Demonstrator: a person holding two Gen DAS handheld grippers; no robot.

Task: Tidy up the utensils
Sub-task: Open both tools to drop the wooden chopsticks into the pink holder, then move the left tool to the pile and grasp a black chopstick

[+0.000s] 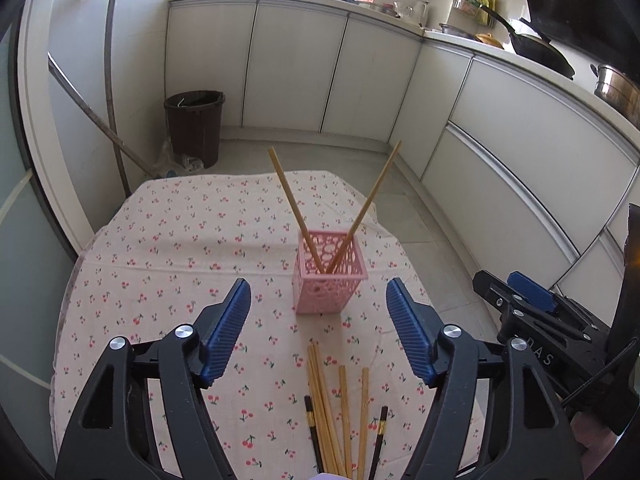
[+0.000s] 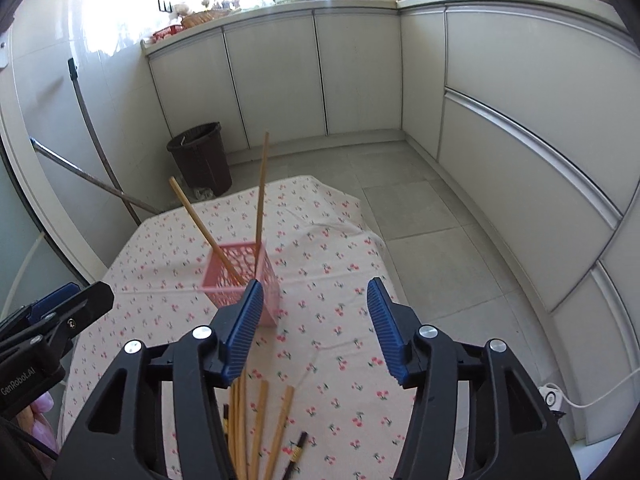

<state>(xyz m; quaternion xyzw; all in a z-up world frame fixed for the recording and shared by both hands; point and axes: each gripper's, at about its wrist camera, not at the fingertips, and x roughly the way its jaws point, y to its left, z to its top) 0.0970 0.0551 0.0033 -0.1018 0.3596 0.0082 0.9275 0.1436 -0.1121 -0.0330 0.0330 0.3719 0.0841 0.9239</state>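
Basket [image 1: 330,276] with two chopsticks, both hand-held grippers released (white plug [image 2: 552,396] right view only)

"GenRobot.AI" on left gripper [image 2: 56,312] body; "DAS" on right gripper [image 1: 532,292].

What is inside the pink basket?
Two wooden chopsticks stand in the pink basket, leaning apart like a V. Their bottom tips are hidden behind its patterned walls.
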